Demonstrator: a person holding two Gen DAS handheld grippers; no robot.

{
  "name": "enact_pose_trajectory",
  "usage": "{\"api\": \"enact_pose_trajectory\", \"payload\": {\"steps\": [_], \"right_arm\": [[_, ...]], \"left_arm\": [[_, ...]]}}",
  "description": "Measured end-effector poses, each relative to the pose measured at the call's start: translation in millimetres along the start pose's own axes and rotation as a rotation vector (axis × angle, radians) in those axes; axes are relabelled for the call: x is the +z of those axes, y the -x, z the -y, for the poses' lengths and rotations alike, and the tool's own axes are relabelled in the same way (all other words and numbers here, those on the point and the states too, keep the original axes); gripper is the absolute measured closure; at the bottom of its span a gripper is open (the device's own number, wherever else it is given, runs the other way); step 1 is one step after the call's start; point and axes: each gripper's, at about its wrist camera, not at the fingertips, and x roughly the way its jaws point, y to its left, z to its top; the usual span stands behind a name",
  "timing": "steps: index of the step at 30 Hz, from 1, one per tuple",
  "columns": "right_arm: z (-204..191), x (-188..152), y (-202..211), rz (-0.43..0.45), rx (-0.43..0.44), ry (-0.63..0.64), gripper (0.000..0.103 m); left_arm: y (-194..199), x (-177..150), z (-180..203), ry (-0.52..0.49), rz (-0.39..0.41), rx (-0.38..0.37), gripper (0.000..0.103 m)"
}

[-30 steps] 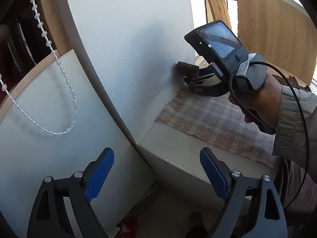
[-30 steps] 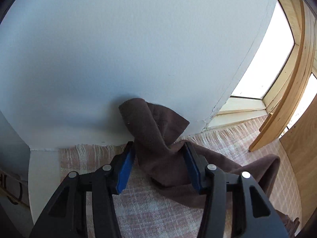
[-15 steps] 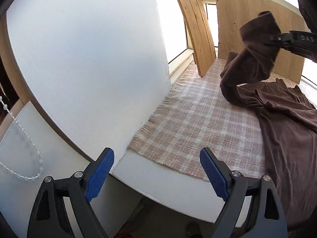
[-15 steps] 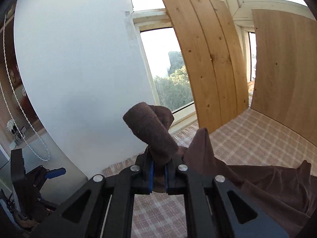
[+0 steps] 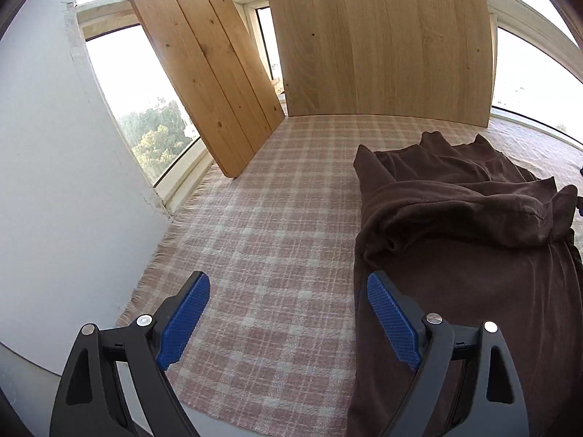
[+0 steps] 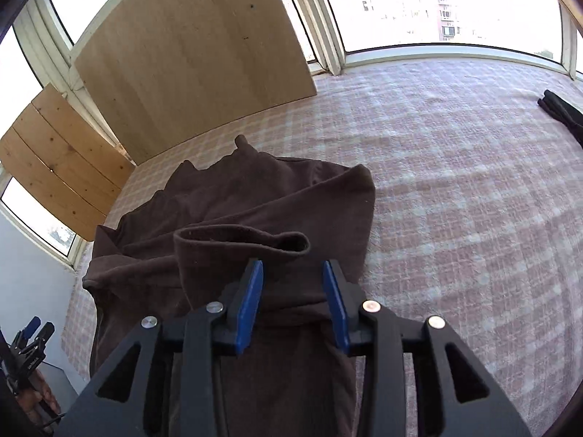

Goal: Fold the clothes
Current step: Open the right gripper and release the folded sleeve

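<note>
1. A dark brown, soft-knit garment (image 5: 455, 225) lies on the pink-and-white checked woven cloth (image 5: 277, 218), bunched into loose folds, with one sleeve laid across its body; its cuff opening (image 6: 242, 238) faces the right wrist camera.
2. The right gripper (image 6: 293, 298) sits low over that sleeve with its blue-padded fingers (image 6: 249, 302) part-way apart; brown fabric lies in the gap between them, but the pads are not pressed together on it, and whether either pad touches the cloth cannot be told.
3. The left gripper (image 5: 288, 324) stands wide apart and holds nothing; its left pad hangs over bare checked cloth, while its right pad (image 5: 391, 324) is at the garment's near left edge, contact unclear.
4. Two wooden boards lean against the windows at the far side: a knotty three-plank panel (image 5: 204, 69) and a broad pale-oak sheet (image 5: 382, 43).
5. A white wall (image 5: 43, 182) borders the checked cloth on the left.
6. A black object (image 6: 563, 111) lies at the cloth's far right edge, too cut off to identify.
</note>
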Motion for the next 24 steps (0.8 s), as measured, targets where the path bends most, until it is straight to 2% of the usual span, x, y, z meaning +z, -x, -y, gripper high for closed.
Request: {"api": "enact_pose_trajectory", "payload": {"steps": [4,6,8,10,13,16,17,18,19,21,24], "right_arm": [[4.0,-8.1,13.5,0.007,0.044,-0.016,0.066],[0.7,-1.6,24.2,0.043,0.067,-0.020,0.065],[-1.4,9.8,26.0,0.043,0.084,-0.028,0.056],[-1.7,16.6,18.3,-0.001,0.103,-0.030,0.049],[-3.2,13.7,-3.7,-0.088,0.109,-0.020,0.049],[-9.3,7.6,-15.7,-0.111,0.117,0.016,0.049],[-9.8,1.1,-21.3,-0.159,0.128,0.024,0.061],[-8.4,-8.3,-26.3,-0.210,0.132,0.027,0.083],[-5.2,-19.2,-29.5,-0.248,0.115,0.029,0.089],[3.3,-39.4,-30.2,-0.295,0.057,0.035,0.089],[8.0,-47.5,-14.3,-0.282,0.039,0.025,0.089]], "left_arm": [[-31.1,23.5,25.3,-0.031,0.009,-0.013,0.015],[-46.5,35.6,31.0,-0.042,0.022,-0.001,0.015],[-57.3,49.2,31.2,-0.035,0.039,-0.012,0.015],[-66.1,62.2,30.6,-0.027,0.056,-0.028,0.015],[-76.8,71.8,32.9,-0.036,0.046,-0.042,0.015],[-88.1,68.4,38.4,-0.051,0.001,-0.058,0.015],[-91.6,63.3,40.8,-0.059,-0.024,-0.065,0.015],[-93.3,56.6,42.1,-0.063,-0.041,-0.069,0.015],[-94.5,49.6,42.7,-0.064,-0.054,-0.072,0.015],[-95.4,37.3,41.3,-0.060,-0.078,-0.085,0.015],[-95.2,22.7,36.3,-0.041,-0.105,-0.104,0.014]]}}
